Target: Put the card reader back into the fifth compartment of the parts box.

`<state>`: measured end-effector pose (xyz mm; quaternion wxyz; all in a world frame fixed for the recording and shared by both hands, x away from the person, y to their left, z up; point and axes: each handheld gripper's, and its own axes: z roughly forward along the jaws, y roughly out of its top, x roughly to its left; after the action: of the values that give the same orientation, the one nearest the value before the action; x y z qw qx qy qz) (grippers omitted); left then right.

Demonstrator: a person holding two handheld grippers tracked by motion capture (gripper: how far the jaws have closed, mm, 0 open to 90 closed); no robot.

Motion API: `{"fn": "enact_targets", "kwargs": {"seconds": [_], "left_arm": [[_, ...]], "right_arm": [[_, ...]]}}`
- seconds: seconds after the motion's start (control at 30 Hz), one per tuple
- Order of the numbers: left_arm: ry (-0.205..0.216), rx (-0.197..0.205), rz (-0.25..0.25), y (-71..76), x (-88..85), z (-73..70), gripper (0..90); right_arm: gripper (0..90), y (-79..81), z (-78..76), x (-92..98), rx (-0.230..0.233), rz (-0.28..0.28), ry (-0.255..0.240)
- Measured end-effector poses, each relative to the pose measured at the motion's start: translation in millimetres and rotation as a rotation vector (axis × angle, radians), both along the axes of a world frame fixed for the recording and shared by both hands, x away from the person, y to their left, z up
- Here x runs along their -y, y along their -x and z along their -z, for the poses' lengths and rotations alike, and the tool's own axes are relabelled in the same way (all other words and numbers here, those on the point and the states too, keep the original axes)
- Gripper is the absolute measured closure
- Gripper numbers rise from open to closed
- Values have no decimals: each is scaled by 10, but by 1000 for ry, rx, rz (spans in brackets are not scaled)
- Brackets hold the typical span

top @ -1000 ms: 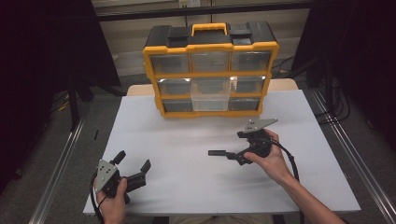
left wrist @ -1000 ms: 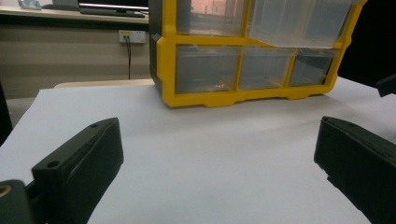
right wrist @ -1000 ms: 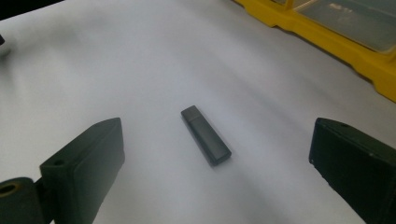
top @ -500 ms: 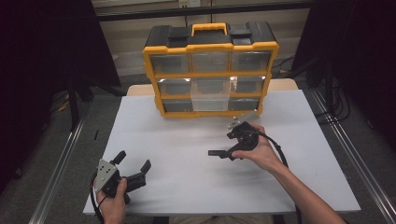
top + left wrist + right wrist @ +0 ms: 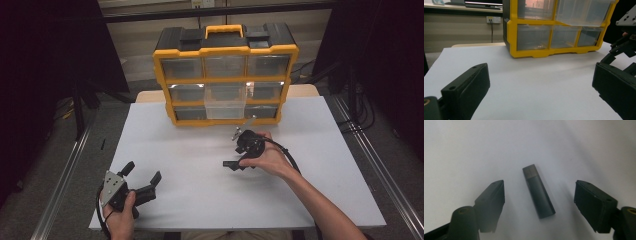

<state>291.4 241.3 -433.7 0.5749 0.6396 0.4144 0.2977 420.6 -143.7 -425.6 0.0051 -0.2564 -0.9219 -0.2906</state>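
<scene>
The right tool (image 5: 539, 195) has just been closing, jaws not yet touching the small dark stick (image 5: 538, 190) lying on the white tabletop (image 5: 200, 150) between them, its long axis running near-to-far across the gap.

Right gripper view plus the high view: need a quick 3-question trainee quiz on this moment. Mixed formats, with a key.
1. True or false: the jaws of the right gripper press on the dark stick.
2. Which drawer of the yellow organizer stands pulled out? A: top left. B: middle row, centre. C: bottom right.
3. Fill in: the jaws of the left gripper hold ____.

Key
1. False. The stick lies flat on the white table between the jaws, which have just been closing but stand clear of it on both sides.
2. B, the centre drawer.
3. Nothing; they stand open.
</scene>
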Motion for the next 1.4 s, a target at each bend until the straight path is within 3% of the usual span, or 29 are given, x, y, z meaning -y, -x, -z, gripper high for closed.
{"fn": "enact_targets", "kwargs": {"seconds": [0.6,0.87,1.4], "left_arm": [[0,2,-2,-3,-2,1,15],[-4,1,1,-4,0,-2,15],[-15,-1,4,-13,19,2,15]], "right_arm": [[505,-46,53,-117,-5,-75,124],[596,-16,56,-138,32,-97,158],[734,-16,50,-159,26,-118,162]]}}
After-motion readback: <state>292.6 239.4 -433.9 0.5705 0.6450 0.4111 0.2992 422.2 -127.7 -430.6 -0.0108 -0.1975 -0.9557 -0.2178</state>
